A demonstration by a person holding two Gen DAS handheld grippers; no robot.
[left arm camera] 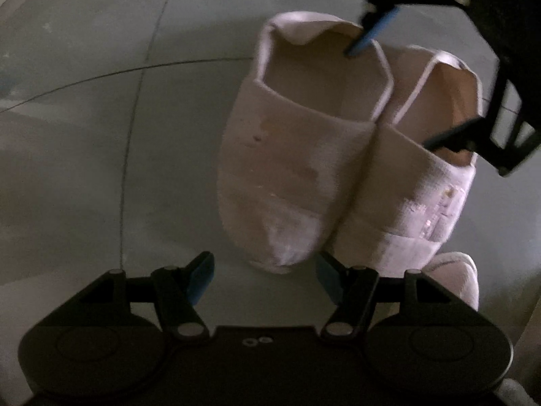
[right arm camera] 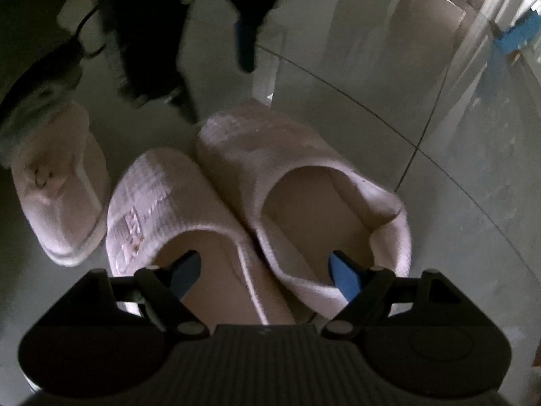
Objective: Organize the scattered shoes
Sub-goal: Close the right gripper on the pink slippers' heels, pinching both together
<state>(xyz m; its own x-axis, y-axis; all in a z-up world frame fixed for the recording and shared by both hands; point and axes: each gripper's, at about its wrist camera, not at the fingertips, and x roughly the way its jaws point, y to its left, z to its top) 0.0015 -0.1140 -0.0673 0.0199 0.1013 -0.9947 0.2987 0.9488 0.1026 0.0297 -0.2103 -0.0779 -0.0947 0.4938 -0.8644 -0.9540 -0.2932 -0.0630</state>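
Though embroidered, slipper (right arm camera: 142,209) lettering illegible.

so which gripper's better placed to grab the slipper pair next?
Right. The right gripper is open, one finger inside each heel opening of the two slippers, straddling their touching inner walls. The left gripper is open over bare floor, short of the toes.

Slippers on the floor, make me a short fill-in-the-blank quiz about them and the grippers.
1. The two pink slippers lie ____ by side on the floor.
2. A ____ slipper lies apart from that pair.
3. The right gripper has one finger inside each slipper, jaws ____.

Missing words: side; third; open
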